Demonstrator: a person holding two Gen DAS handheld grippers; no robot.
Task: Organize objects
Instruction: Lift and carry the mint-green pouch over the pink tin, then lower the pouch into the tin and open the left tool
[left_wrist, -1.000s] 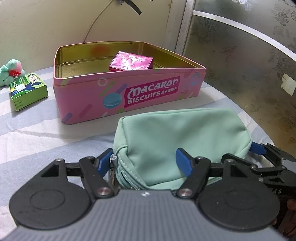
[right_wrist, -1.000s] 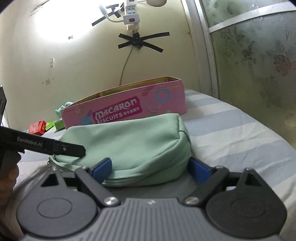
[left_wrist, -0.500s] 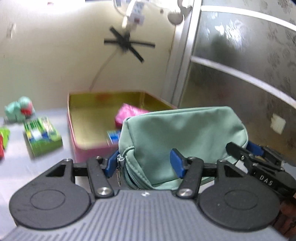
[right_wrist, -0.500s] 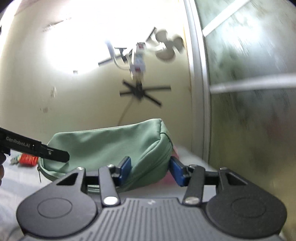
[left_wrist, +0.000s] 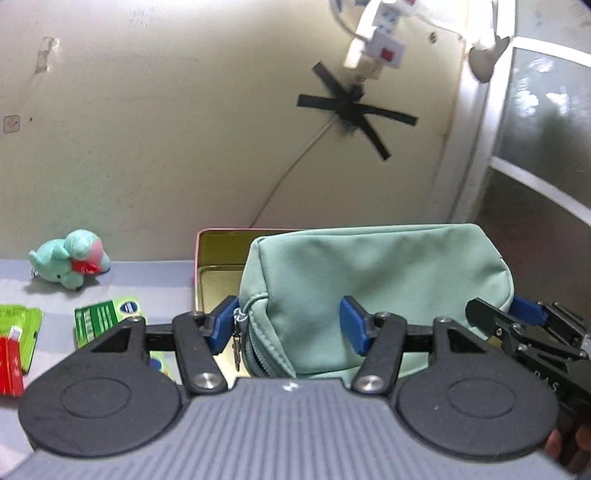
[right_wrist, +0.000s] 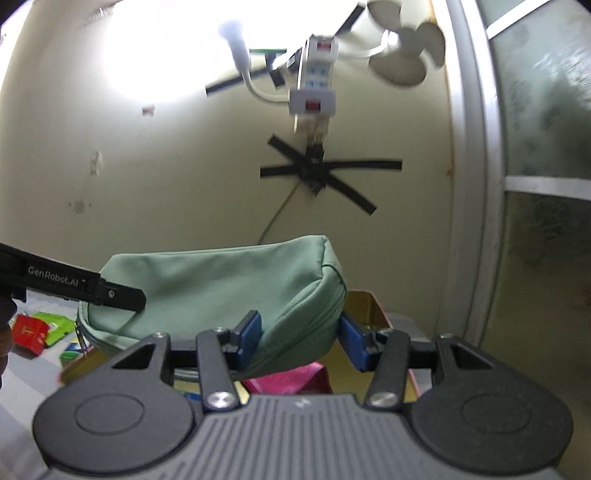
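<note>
A mint-green zip pouch is held in the air between both grippers. My left gripper is shut on its zipper end. My right gripper is shut on its other end. The pouch hangs over the open pink biscuit tin, whose gold inside shows below it. A shiny magenta box lies in the tin under the pouch. The right gripper's fingers show at the right of the left wrist view.
A teal plush toy lies by the wall at left. Green packets and a red packet lie on the striped cloth left of the tin. A frosted glass door stands at right.
Both grippers closed on the pouch, lifted it off the cloth and carried it forward over the tin.
</note>
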